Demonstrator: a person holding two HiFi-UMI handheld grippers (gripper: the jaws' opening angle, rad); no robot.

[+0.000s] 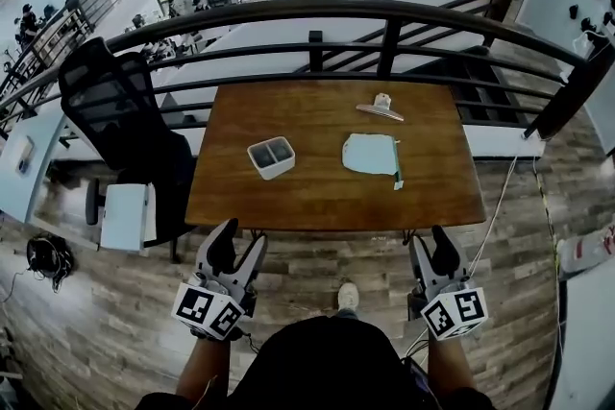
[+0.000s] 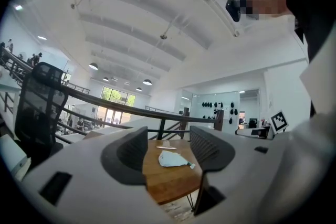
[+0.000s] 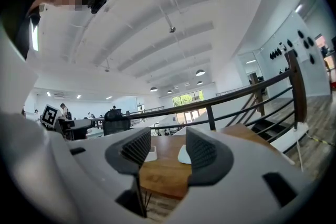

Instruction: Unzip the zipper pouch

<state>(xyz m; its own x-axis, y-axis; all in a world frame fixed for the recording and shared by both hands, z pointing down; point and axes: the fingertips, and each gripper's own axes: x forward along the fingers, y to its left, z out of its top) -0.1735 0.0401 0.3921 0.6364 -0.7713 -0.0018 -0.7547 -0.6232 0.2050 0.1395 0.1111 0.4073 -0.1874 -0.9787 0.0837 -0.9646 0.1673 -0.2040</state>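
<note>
Item: curved dark railing, running behind everything. Item: wooden table, set just in front of the railing. Item: black office chair, beside the table's left end. Item: left gripper, held level short of the table's near edge, jaws wide apart with nothing between them but the view ahead. Item: right gripper, likewise level and short of the table, jaws parted less widely, also empty. Item: pale blue zipper pouch, lying flat right of the table's centre, well apart from both grippers; a greenish strip along its right edge looks like the zipper, with what seems to be the pull at the near corner. Item: small white two-part tray, left of the pouch and not touching it. Item: small pale object near the far edge, too small to identify. Handling note: the reach is the step in hand; probably best to pin the fabric beside the zipper end with one gripper, then close the other squarely on the pull and draw along the zipper line.
</note>
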